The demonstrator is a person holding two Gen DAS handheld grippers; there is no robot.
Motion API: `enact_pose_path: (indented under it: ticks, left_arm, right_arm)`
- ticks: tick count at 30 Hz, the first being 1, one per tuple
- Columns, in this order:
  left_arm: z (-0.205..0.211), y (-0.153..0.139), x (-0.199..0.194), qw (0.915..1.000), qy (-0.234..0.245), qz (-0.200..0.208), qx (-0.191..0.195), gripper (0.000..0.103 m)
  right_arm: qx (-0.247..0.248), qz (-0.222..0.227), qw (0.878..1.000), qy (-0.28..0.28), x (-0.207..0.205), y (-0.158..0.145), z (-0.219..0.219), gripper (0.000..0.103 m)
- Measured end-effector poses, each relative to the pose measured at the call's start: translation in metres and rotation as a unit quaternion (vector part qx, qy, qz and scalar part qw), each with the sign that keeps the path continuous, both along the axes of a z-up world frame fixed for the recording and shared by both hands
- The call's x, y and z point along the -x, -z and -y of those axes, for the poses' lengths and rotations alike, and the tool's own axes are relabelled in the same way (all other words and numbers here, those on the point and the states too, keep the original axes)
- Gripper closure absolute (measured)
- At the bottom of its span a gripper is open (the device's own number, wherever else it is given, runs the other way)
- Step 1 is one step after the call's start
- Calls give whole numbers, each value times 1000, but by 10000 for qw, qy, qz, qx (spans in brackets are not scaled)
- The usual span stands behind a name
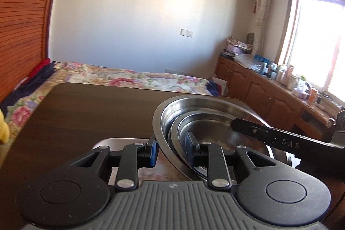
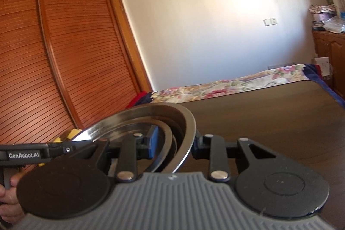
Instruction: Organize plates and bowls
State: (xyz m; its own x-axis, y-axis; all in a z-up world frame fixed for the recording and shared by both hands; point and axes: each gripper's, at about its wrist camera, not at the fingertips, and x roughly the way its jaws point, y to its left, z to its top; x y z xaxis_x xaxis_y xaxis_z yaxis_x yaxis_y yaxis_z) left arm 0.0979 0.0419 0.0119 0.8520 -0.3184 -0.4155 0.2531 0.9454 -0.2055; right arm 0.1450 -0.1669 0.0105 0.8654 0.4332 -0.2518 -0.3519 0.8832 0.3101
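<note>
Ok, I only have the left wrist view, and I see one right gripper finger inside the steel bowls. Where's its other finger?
Observer: The right gripper straddles the rim of the outer bowl. Its blue-padded finger is inside and the other is outside.
Operator: Is it clamped?
Observer: Cannot tell. A gap seems to show between the blue pad and the nearest inner rim.
Operator: Who's on the left gripper?
Observer: A hand holds the body of the left gripper, low in the right wrist view.
</note>
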Motion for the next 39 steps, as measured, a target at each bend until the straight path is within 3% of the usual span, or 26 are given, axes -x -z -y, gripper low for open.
enact_pose_path:
  ticks: [19,39]
  left_arm:
    - [-55,23,2,9988,-418,-236,58,75]
    - [-53,29,-1,9982,-506,-332,11,74]
  right_arm:
    - [446,-176,9980,-402,-4,10,-50,70]
    - [592,-248,9971,-419,-8,15,-63,69]
